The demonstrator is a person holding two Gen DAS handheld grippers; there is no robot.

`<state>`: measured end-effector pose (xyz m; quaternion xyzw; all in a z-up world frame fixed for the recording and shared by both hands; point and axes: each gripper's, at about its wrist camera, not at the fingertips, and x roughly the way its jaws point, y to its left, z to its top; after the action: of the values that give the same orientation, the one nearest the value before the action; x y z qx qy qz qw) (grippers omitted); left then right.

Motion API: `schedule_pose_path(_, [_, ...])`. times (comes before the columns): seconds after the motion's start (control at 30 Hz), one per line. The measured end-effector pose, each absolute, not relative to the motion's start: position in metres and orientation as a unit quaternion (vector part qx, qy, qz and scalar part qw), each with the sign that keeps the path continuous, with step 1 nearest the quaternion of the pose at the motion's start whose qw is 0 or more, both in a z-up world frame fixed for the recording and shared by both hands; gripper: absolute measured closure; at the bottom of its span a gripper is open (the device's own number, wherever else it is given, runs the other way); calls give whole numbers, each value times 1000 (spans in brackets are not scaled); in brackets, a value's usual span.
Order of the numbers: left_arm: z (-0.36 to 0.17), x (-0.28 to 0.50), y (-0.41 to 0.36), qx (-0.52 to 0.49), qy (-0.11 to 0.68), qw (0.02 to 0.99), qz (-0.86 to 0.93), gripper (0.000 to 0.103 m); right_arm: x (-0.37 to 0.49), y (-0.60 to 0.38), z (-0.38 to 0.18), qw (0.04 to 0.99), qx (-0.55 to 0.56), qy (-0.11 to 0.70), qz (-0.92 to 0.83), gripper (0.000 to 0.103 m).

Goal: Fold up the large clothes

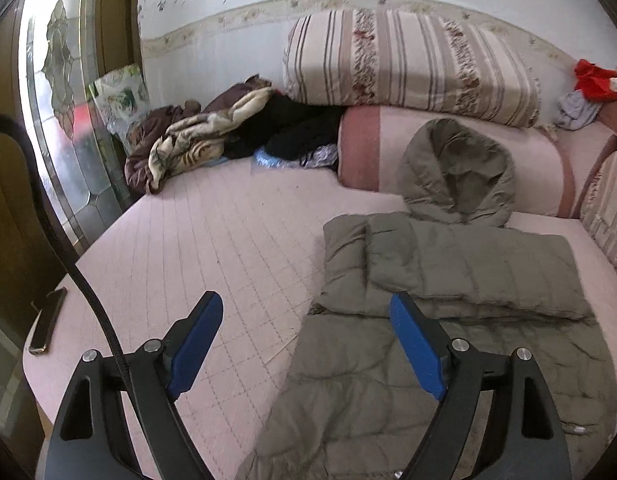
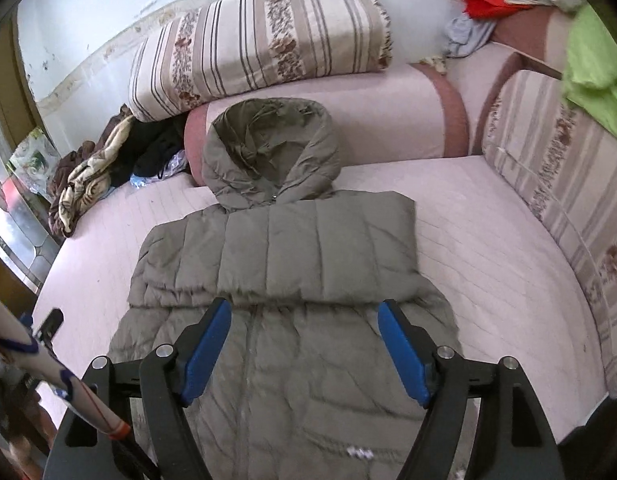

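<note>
While my left fingers (image 1: 306,300) stand wide over the bed (image 1: 212,240), nothing is between them. My right fingers (image 2: 304,306) are wide too, above the grey jacket (image 2: 292,264).

**Room around the coat**

The bed (image 1: 212,240) lies bare left of the coat (image 2: 292,264), out to its left edge, where a phone (image 1: 48,320) sits. A bare strip runs right of the coat too. Along the far edge, a clothes heap (image 1: 212,136), 2 bolsters (image 2: 348,116) and a striped quilt (image 2: 260,44) block passage.
</note>
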<state>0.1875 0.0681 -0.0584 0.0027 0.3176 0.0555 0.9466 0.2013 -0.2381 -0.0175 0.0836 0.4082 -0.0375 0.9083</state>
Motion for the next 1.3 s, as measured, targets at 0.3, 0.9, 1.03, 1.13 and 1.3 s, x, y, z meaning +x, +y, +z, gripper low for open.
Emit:
schedule_pose_path(0.3, [-110, 228, 85, 9, 365, 927, 80, 18, 342, -211, -37, 891, 90, 443, -41, 23])
schedule_pose_path(0.9, [-158, 288, 105, -15, 436, 894, 101, 18, 614, -205, -49, 855, 300, 419, -58, 9])
schedule_pose_path(1.03, [-163, 290, 104, -17, 444, 890, 97, 18, 637, -205, -70, 842, 323, 426, -77, 9])
schedule_pose_path(1.13, [-165, 291, 103, -15, 448, 889, 95, 18, 649, -198, -78, 842, 301, 441, -77, 10])
schedule_pose_path(1.3, [-166, 293, 104, -19, 454, 886, 93, 18, 639, -181, -75, 858, 232, 456, -48, 94])
